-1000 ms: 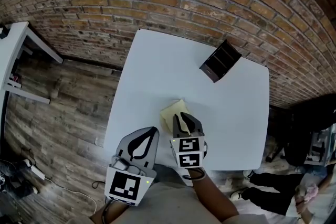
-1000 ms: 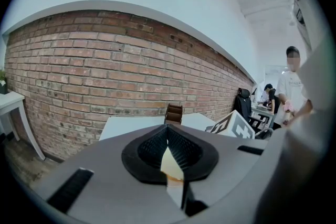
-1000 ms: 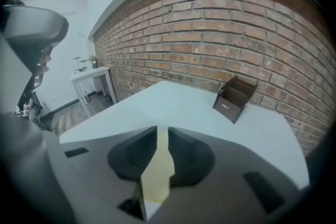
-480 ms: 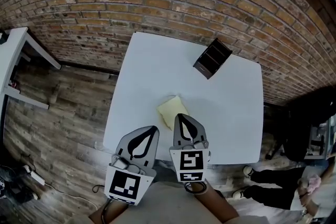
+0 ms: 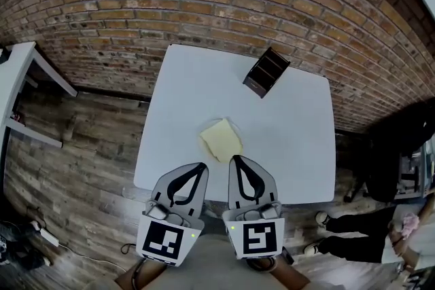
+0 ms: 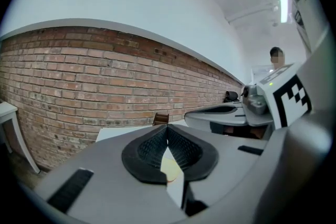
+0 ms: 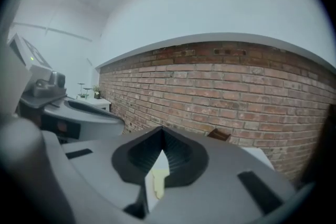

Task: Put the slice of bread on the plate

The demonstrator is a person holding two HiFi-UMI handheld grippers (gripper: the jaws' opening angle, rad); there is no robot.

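Left gripper and right gripper are hovering side by side, jaws together, holding nothing, bread slice lying on table just beyond.

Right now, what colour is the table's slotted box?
Slotted box: dark brown, clearest in head view.

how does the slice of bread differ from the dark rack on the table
Colour: the slice of bread is pale yellow; the dark rack is nearly black. Pose: the bread lies flat, while the rack stands up and shows dividers. Place: the bread sits near the table's middle, closer to the person; the rack sits at the far side, by the brick wall. Both rest on the white table.
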